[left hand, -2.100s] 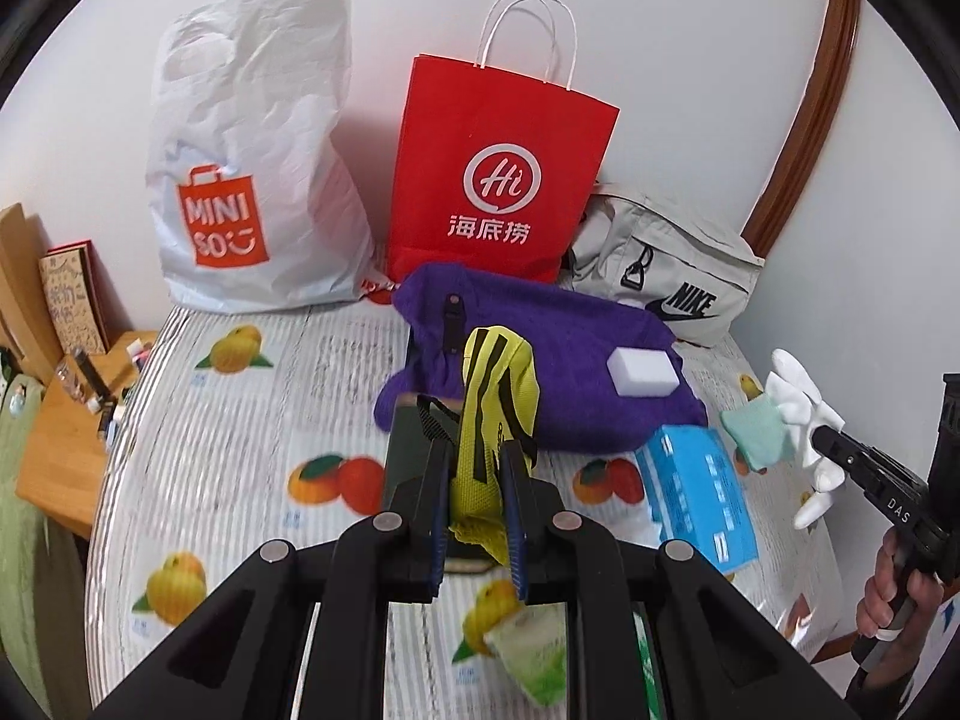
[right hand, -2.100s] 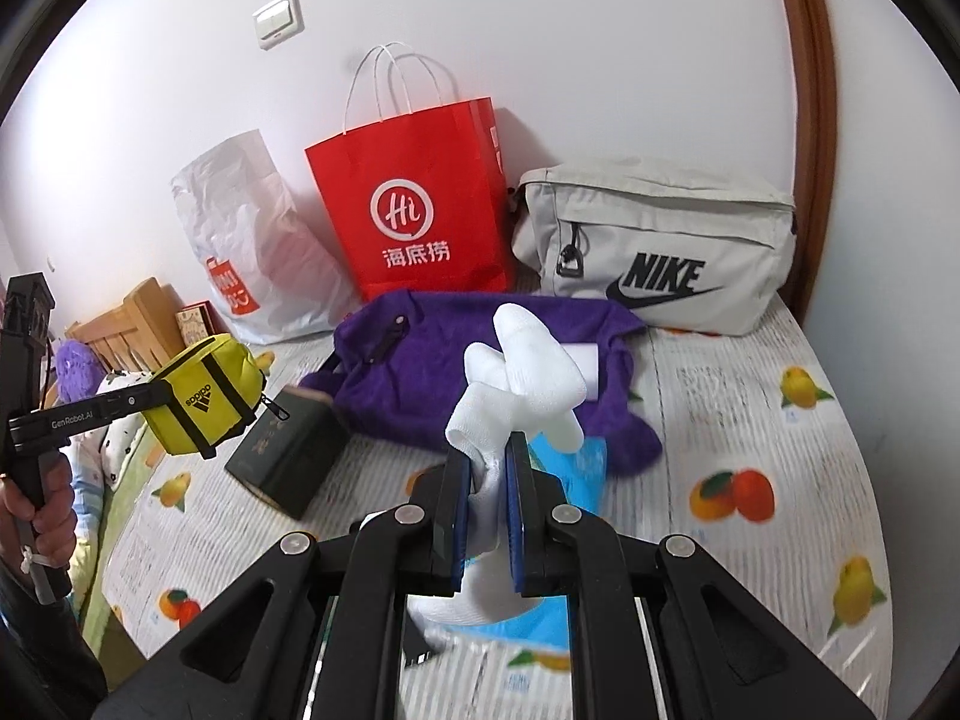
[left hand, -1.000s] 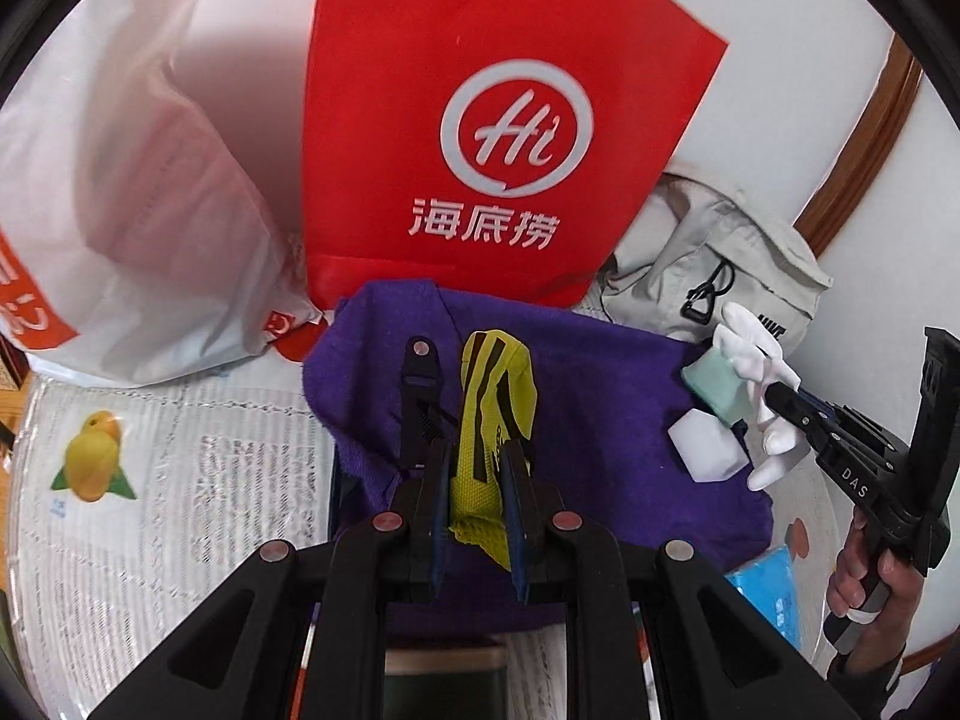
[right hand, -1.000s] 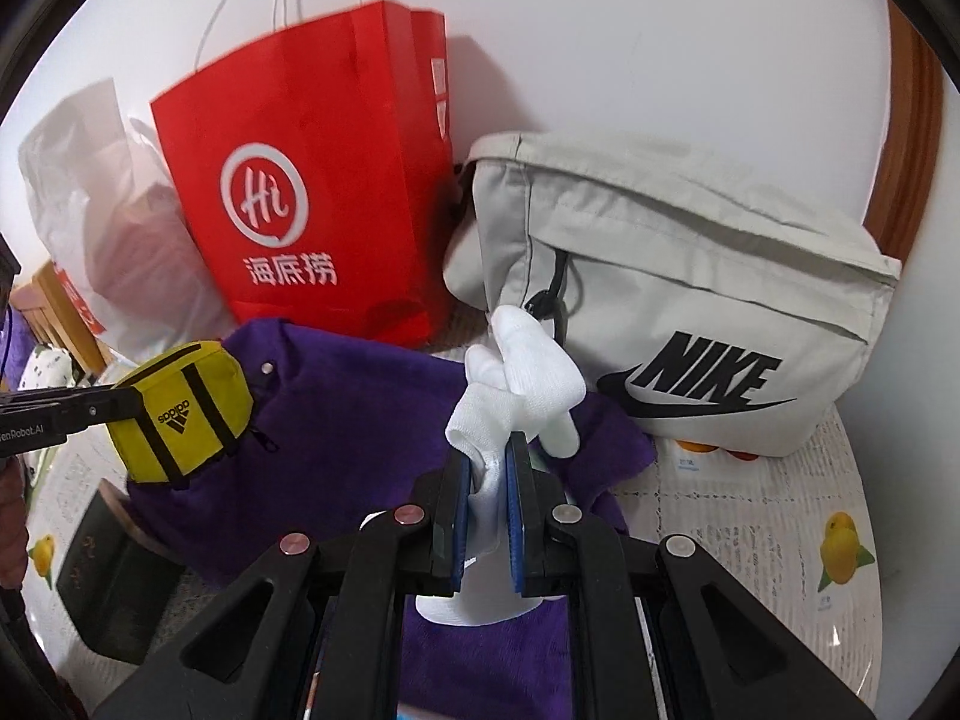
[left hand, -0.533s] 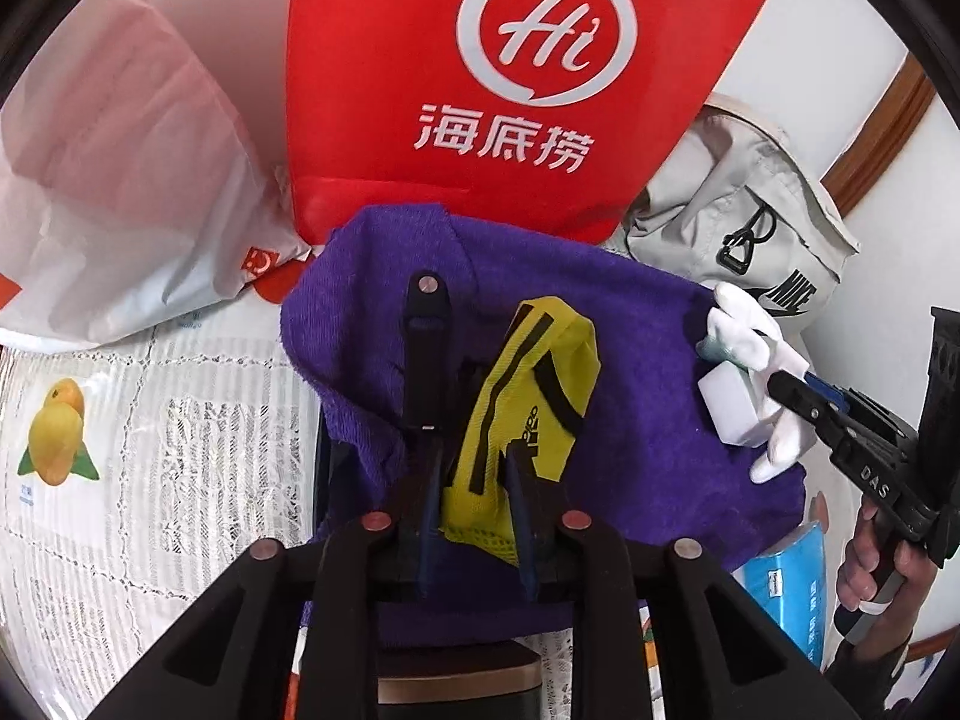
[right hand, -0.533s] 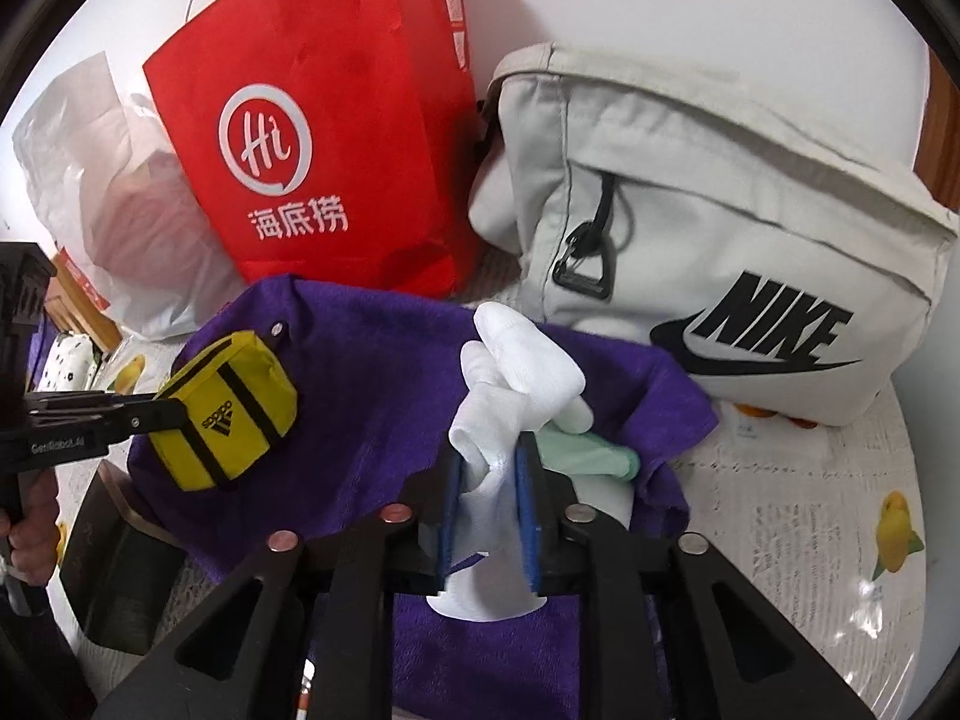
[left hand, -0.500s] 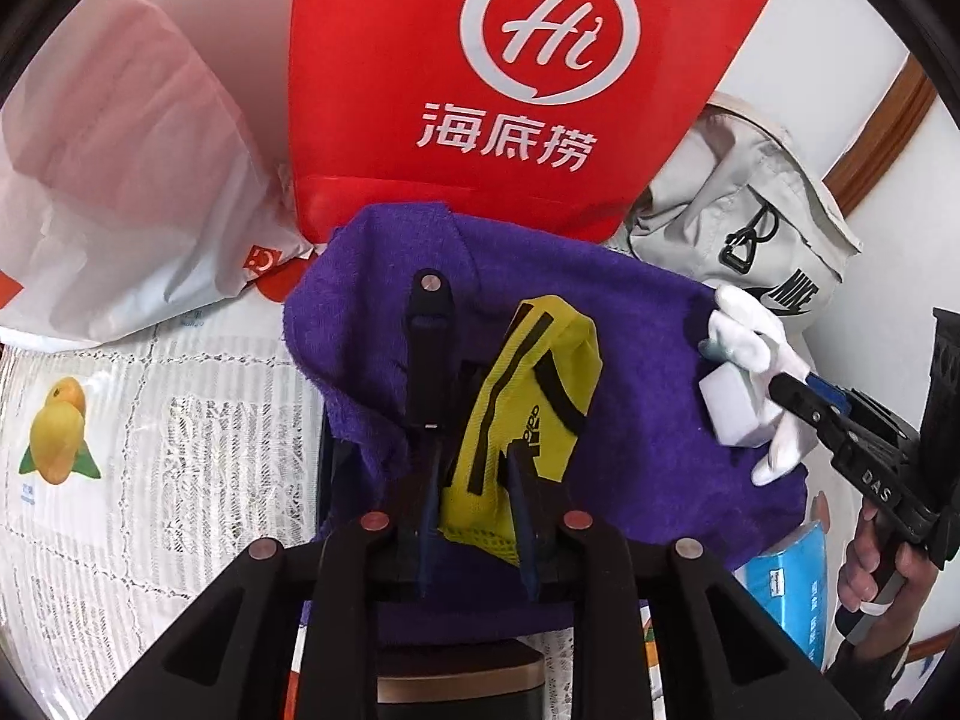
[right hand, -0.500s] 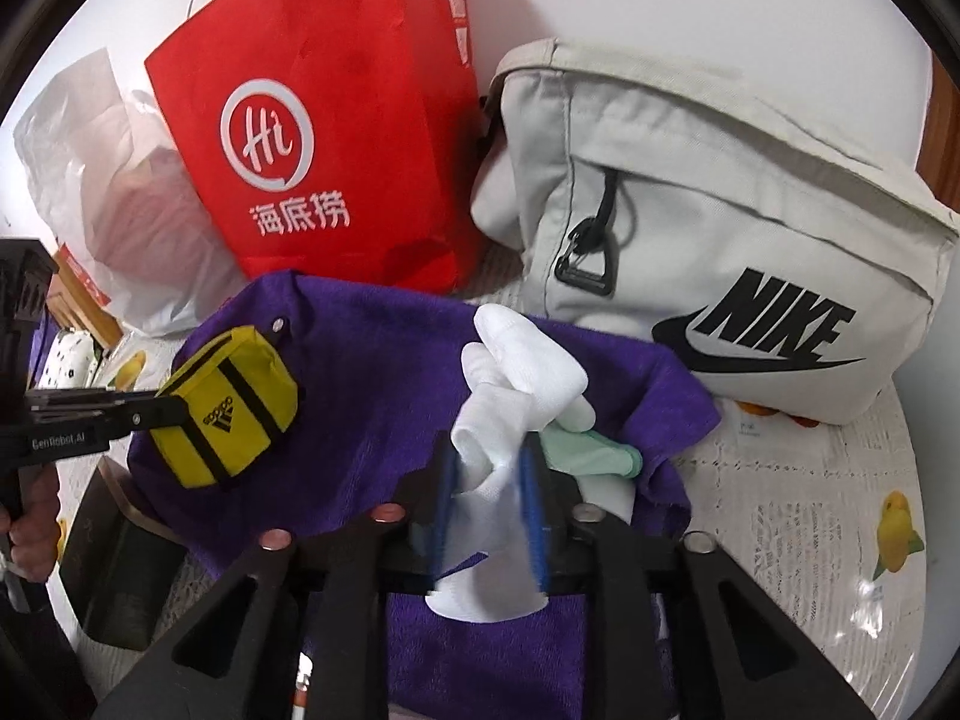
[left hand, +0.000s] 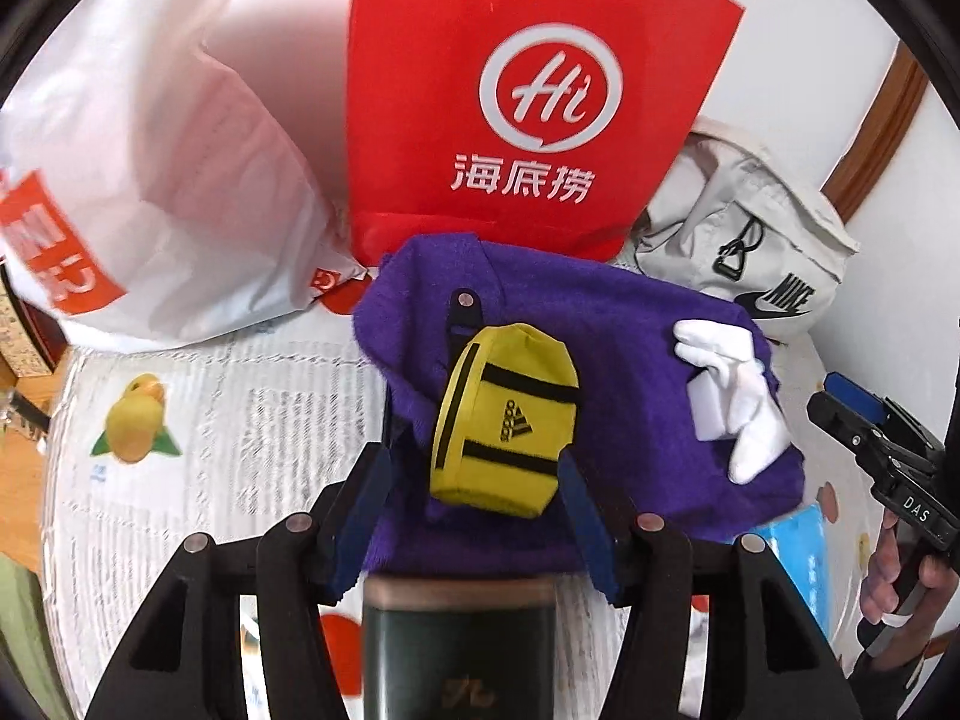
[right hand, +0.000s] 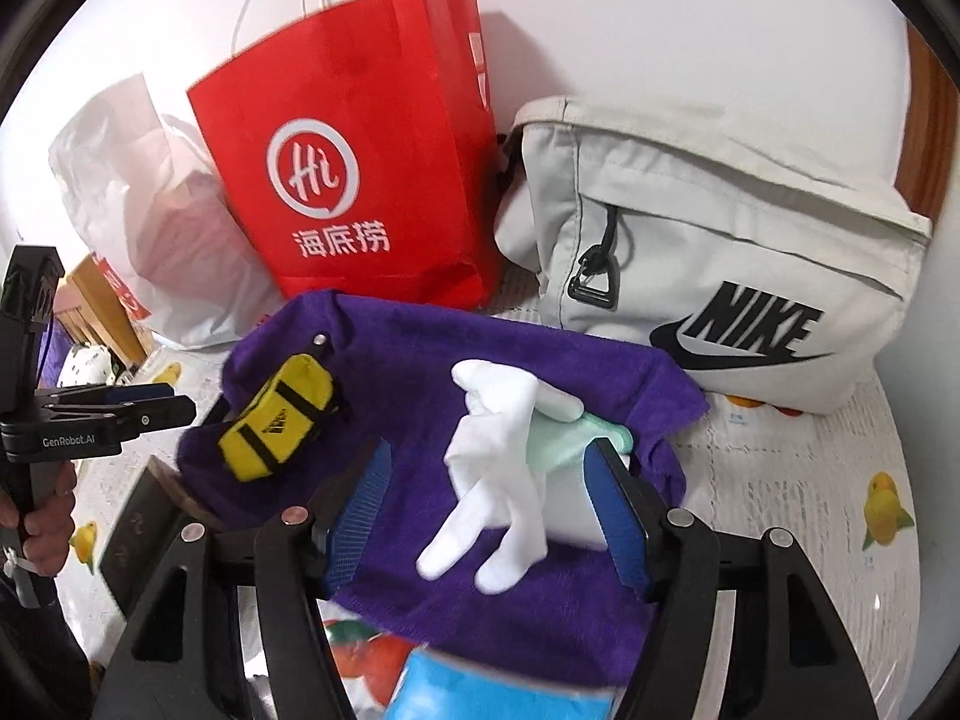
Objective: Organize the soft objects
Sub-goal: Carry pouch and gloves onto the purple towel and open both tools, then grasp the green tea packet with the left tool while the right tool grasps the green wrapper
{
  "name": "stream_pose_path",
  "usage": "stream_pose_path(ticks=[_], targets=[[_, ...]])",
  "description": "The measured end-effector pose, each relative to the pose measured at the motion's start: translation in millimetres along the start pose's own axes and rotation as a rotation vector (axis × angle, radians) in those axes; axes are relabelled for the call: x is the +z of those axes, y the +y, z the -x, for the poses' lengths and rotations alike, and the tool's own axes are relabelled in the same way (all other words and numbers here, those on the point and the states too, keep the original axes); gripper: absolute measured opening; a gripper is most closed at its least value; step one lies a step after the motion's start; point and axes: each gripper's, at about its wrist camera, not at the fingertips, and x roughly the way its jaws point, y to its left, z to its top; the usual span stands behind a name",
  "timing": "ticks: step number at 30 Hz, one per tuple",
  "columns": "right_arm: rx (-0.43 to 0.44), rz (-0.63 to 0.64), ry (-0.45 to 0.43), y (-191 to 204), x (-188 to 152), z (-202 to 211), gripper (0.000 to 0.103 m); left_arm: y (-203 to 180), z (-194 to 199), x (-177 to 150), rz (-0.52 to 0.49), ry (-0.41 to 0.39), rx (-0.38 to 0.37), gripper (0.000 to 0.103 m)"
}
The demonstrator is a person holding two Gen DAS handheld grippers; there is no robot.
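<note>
- The left gripper (left hand: 474, 480) had just been opening; its blue-padded fingers (left hand: 585, 519) stood spread on either side of the yellow pouch (left hand: 507, 420), with a gap showing at each pad, so nothing was pinched.
- The yellow pouch lay on the purple towel (left hand: 630, 348), its black stripes and logo facing up, just in front of a black strap with a snap.
- The right gripper (right hand: 489, 507) had also just been opening; its fingers (right hand: 612, 510) stood wide apart around the white glove (right hand: 492, 456), and neither pad pressed on the glove.
- The white glove lay on the purple towel with its fingertips pointing toward the camera, draped over a pale green cloth (right hand: 570, 441) and a white block (right hand: 570, 507).
- The right-hand pad sat close beside the white block; whether it touched it could not be told.
- Behind the towel stood a red paper bag (right hand: 360, 180), a white plastic bag (left hand: 150, 180) and a grey Nike bag (right hand: 720, 240) on the fruit-printed cover (left hand: 252, 420).
</note>
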Motion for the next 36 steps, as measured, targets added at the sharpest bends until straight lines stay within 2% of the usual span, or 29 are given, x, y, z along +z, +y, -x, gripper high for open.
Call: stream_pose_path(ticks=[8,17,20,22,25,29,34,36], targets=[[0.008,-0.020,-0.034,21.0,-26.3,58.6,0.067,-11.5,51.0,-42.5,-0.024,-0.013,-0.003,0.056],[0.031,-0.047,-0.058,39.7,-89.8,130.5,0.067,-37.4,87.8,-118.8,-0.048,0.014,-0.019,0.056],[0.033,-0.064,-0.054,40.3,-112.2,146.0,0.067,-47.6,90.5,-145.0,-0.044,0.032,-0.037,0.059],[0.039,-0.070,-0.053,40.2,-126.7,156.1,0.067,-51.9,89.2,-160.1,-0.026,0.050,-0.037,0.066],[0.036,-0.081,-0.057,38.1,-147.8,168.4,0.067,-58.5,84.1,-179.9,-0.015,0.076,-0.038,0.067],[0.045,-0.098,-0.040,33.0,-174.7,176.8,0.067,-66.5,69.6,-200.5,0.002,0.109,-0.004,0.067],[0.029,-0.115,-0.006,24.9,-205.1,176.3,0.067,-65.6,53.6,-213.2,0.077,0.130,-0.047,0.067],[0.023,-0.120,0.011,21.7,-217.3,175.7,0.067,-65.5,49.3,-214.5,0.085,0.128,-0.029,0.067]])
